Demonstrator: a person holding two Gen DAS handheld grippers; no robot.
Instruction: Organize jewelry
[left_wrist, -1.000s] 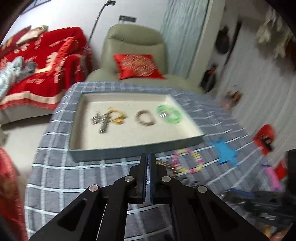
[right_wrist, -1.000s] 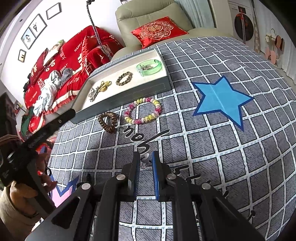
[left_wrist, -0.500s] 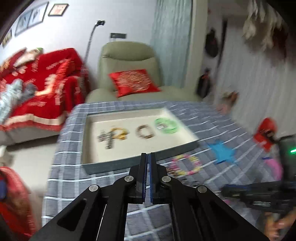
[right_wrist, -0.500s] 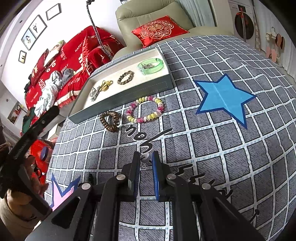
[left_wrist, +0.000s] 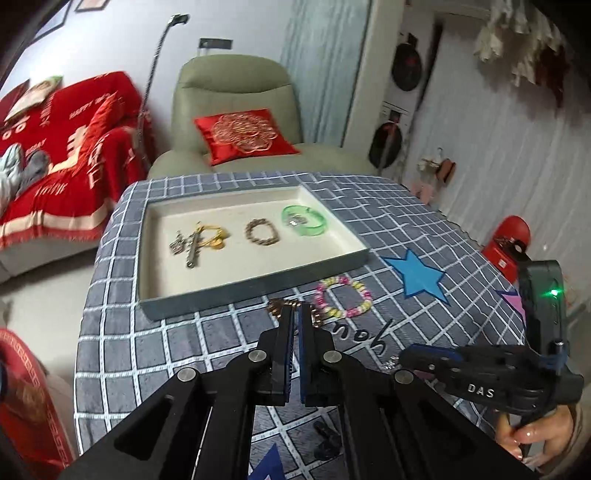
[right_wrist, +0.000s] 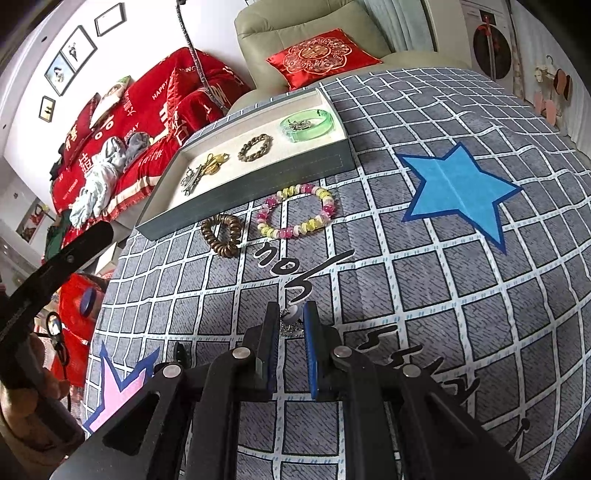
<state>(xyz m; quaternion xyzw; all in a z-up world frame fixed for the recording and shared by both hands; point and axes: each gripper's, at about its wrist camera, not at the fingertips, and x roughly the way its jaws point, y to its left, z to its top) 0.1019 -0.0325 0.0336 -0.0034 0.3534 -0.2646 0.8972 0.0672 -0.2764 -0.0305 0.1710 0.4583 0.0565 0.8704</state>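
Left gripper (left_wrist: 297, 325) hovers above the grey checked tablecloth (right_wrist: 443, 295), jaws pressed together with nothing between them, aimed at the near wall of the shallow grey tray with cream lining (right_wrist: 258, 188). Just past its tips lies the coiled brown spiral bracelet (right_wrist: 221, 234), part hidden in the left view, and right of that the pink-and-yellow beaded bracelet (right_wrist: 297, 216); both flat on the cloth, just beside the tray front. Right gripper (right_wrist: 291, 321) sits low at the cloth, jaws a little apart, bracketing a small silver chain piece with a pale round bead (right_wrist: 291, 319); contact unclear, so grip cannot be told. That piece lies directly between the right fingers, its chain apparently trailing back toward the gripper body. Right hand is clearly nearer. Tray lies ahead and left of it, long axis running left-near to right-far; likely next move is carry forward-left.
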